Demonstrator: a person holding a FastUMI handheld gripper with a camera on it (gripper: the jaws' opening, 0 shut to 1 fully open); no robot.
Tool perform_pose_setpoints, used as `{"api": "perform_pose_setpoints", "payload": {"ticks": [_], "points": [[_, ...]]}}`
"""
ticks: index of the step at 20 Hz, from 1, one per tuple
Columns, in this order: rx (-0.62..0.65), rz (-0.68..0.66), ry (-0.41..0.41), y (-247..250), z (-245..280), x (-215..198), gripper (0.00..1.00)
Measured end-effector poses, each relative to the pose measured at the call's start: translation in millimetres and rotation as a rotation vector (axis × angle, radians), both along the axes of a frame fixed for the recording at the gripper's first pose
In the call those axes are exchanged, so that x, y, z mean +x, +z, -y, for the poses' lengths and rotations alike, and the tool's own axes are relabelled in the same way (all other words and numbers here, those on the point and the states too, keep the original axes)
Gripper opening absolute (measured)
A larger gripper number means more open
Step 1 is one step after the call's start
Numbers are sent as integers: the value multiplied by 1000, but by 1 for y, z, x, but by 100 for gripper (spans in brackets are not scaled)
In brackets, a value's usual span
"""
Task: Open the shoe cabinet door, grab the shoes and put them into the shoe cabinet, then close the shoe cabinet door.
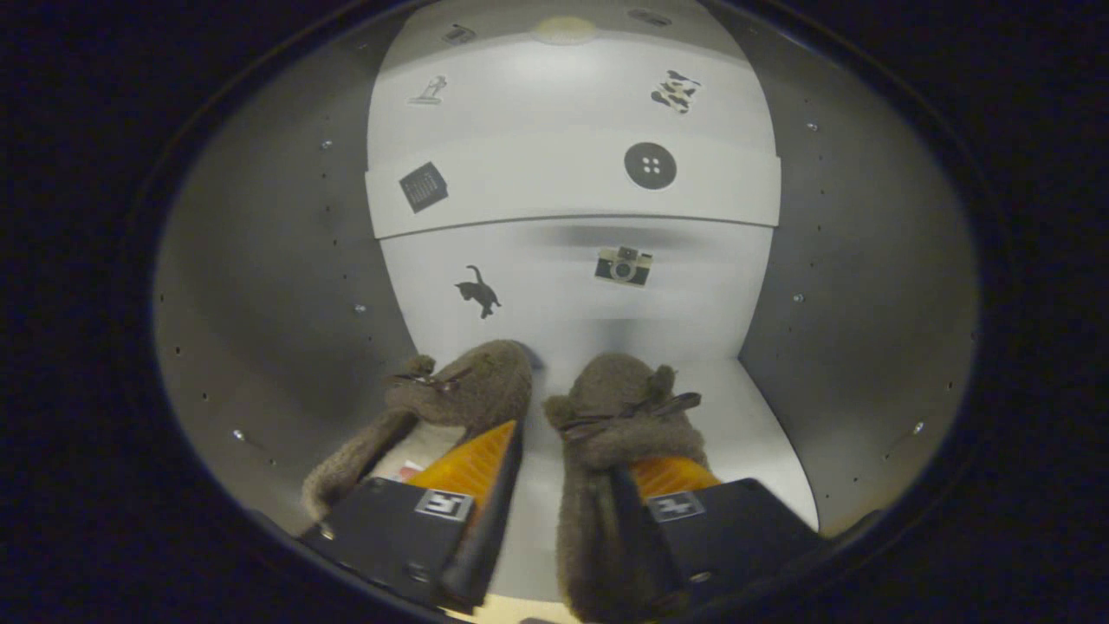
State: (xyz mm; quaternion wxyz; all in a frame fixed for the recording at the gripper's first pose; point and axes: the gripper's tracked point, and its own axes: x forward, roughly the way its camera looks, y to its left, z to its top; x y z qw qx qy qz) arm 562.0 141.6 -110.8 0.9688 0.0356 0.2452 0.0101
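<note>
Two brown fuzzy slippers stand side by side on the white floor [762, 416] inside the shoe cabinet, toes toward the back wall. The left slipper [459, 390] and the right slipper [615, 407] each carry a small bow. My gripper [576, 444] is open. Its left orange finger [472, 464] sits in the left slipper's opening, and its right orange finger [671, 475] sits in the right slipper's opening. The right slipper's inner wall lies between the fingers, and a strip of white floor shows between that wall and the left finger.
The cabinet's grey side walls [269, 286] close in on both sides. A white shelf [554, 186] crosses above the slippers. The back wall [554, 286] carries stickers, a cat and a camera among them.
</note>
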Motion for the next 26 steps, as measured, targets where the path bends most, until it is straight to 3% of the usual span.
{"api": "perform_pose_setpoints", "payload": {"ticks": [2,9,14,16,26], "points": [[6,15,-1,7,-2,-13,78],[3,173,-32,48,3,-93,80],[-7,326,7,88,-9,-202,82],[-3,361,23,92,-14,-252,100],[-5,427,88,100,11,-471,100]]}}
